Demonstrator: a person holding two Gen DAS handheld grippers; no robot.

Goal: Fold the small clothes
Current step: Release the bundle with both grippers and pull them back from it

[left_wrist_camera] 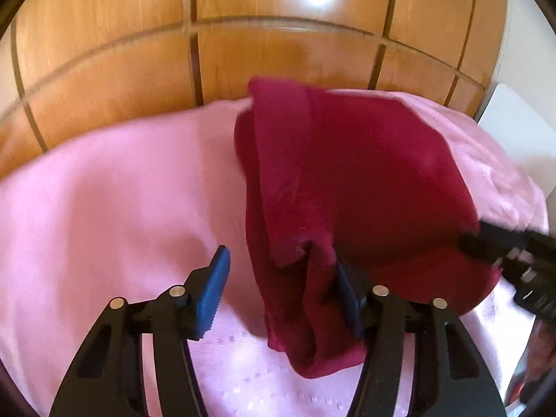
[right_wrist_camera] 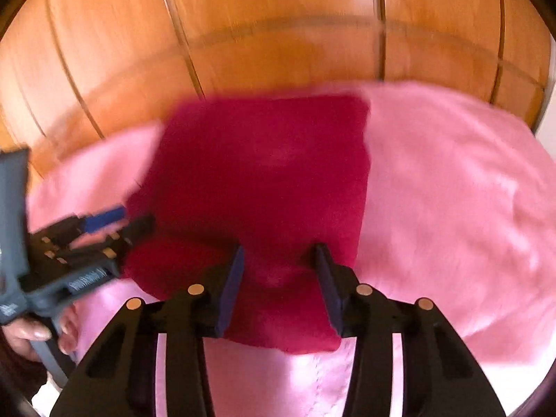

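A: Lying on a pink bedcover (left_wrist_camera: 104,191): a dark red garment (left_wrist_camera: 347,173), folded over on itself. Long doubled strip down its left side in the left wrist view, broad smooth panel to the right of that. Kind of garment impossible to tell, with seams and openings lost in the folds.

B: Showing from the right wrist as a rough square (right_wrist_camera: 260,173), edges smeared by blur, near edge crossed by the fingers. Far edge close to the end of the bedcover (right_wrist_camera: 451,191), just below the wooden panels (right_wrist_camera: 278,34).

A: Left gripper (left_wrist_camera: 281,253): jaws well apart, clamped on nothing. Blue ribbed pad on the left clear of the cloth, over bare bedcover. Other pad against the doubled strip, its face hidden by fabric.

B: Right gripper (right_wrist_camera: 279,250): jaws partly apart, red cloth filling the gap. Pinching or merely resting on it, cannot tell, the pads being edge-on and blurred. From the left wrist, only its tip (left_wrist_camera: 469,239) visible, entering from the right at the garment's right border, the rest cut off.

A: Left gripper again from the right wrist (right_wrist_camera: 128,220), blurred, beside the garment's left side. Hand (right_wrist_camera: 27,333) around its grey handle, only the fingers in frame.

B: Beyond, wooden panels (left_wrist_camera: 104,52) scored with thin grooves, upper part washed out by glare. White surface (left_wrist_camera: 514,132) at far right, too cropped to identify.
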